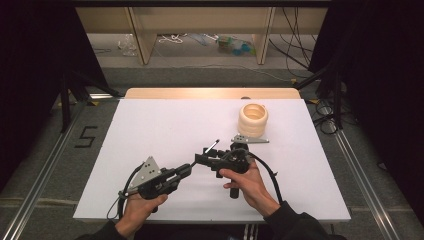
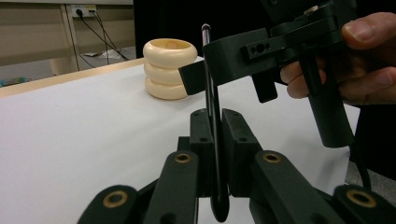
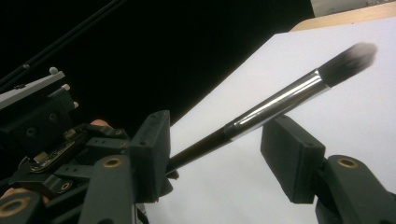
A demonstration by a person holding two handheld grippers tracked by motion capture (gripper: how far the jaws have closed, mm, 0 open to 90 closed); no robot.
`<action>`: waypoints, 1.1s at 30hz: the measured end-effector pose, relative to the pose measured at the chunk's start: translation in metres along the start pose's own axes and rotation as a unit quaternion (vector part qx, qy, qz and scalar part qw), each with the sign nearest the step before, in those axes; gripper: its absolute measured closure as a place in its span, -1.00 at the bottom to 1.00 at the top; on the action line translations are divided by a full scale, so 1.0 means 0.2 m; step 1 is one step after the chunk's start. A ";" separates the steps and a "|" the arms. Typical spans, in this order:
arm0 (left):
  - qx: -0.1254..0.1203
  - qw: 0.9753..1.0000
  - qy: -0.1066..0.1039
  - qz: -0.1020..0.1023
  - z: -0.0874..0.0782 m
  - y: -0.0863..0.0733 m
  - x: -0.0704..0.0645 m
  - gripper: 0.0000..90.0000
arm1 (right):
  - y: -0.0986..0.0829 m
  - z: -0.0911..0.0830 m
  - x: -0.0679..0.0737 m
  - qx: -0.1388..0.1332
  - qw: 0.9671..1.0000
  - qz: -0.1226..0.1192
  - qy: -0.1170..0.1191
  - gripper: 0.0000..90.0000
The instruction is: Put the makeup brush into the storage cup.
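**Brush held between two grippers, mid-table**

Item 1. Brush: slim black handle, bright metal collar, dark bristle tip. Raised off the table, near the middle of the white sheet. In the high view it runs from the left gripper's tip up toward 1 o'clock, bristle end uppermost. In the left gripper view the handle stands nearly upright, its rounded butt end low between the jaws.

Item 2. Left gripper: jaws pressed together on the lower handle of the brush, one black pad on each side of it. Held by the person's left hand at about 7 o'clock of the sheet, pointing toward 2 o'clock; grey three-cornered plate on top.

Item 3. Right gripper: jaws spread, one to each side of the brush at its collar, not touching it in the right gripper view. Held by the right hand, just right of centre, pointing toward 9 o'clock. The two gripper tips lie just beside each other.

Item 4. Stack of rings: three cream rings, one on another, upright, at about 1 o'clock on the sheet, well apart from the brush.

Item 5. Table: white sheet over a pale wooden top whose far edge shows at 12 o'clock.
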State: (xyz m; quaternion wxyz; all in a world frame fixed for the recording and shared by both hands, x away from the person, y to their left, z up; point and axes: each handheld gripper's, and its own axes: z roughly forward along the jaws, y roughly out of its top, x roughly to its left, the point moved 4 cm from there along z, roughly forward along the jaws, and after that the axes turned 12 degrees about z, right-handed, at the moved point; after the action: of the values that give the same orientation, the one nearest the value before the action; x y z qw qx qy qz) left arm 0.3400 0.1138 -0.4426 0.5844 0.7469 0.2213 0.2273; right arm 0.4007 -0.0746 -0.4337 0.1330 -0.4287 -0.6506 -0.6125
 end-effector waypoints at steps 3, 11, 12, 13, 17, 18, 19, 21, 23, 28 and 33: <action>-0.002 1.000 0.000 0.000 0.00 0.00 0.00 0.86 | 0.00 0.00 0.00 0.000 1.000 0.001 0.002 0.04; -0.003 1.000 0.000 -0.001 0.00 0.00 0.00 0.86 | 0.00 0.00 0.00 -0.002 1.000 0.010 0.006 0.12; -0.003 1.000 -0.001 -0.001 0.00 0.00 0.00 0.86 | 0.00 0.00 0.00 -0.002 1.000 0.011 0.007 0.14; -0.003 1.000 -0.001 -0.001 0.00 0.00 0.00 0.86 | 0.00 0.00 0.00 -0.003 1.000 0.011 0.009 0.15; -0.003 1.000 -0.002 -0.007 0.00 0.00 -0.01 0.86 | 0.00 0.00 0.00 -0.004 1.000 0.017 0.011 0.19; -0.003 1.000 -0.002 -0.007 0.00 0.00 -0.01 0.86 | 0.00 0.00 0.00 -0.004 1.000 0.017 0.012 0.20; -0.003 1.000 -0.002 -0.006 0.00 0.00 -0.01 0.86 | 0.00 0.00 0.00 -0.004 1.000 0.019 0.013 0.23; -0.003 1.000 -0.002 0.000 0.00 0.00 0.00 0.86 | 0.00 0.00 0.00 -0.004 1.000 0.019 0.014 0.26; -0.002 1.000 -0.002 0.000 0.00 0.00 0.00 0.86 | 0.00 0.00 0.00 -0.004 1.000 0.021 0.016 0.31; -0.004 1.000 -0.005 0.008 0.00 0.01 0.00 0.86 | 0.01 -0.01 0.01 -0.006 0.999 0.027 0.022 0.48; -0.003 1.000 -0.005 0.002 0.01 0.00 -0.01 0.85 | 0.02 -0.02 0.03 -0.017 0.998 0.032 0.047 0.69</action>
State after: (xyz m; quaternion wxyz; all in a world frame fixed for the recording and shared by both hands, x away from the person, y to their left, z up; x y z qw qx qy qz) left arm 0.3390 0.1116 -0.4429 0.5873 0.7467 0.2163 0.2252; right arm 0.3975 -0.0766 -0.4256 0.1753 -0.4222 -0.6191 -0.6385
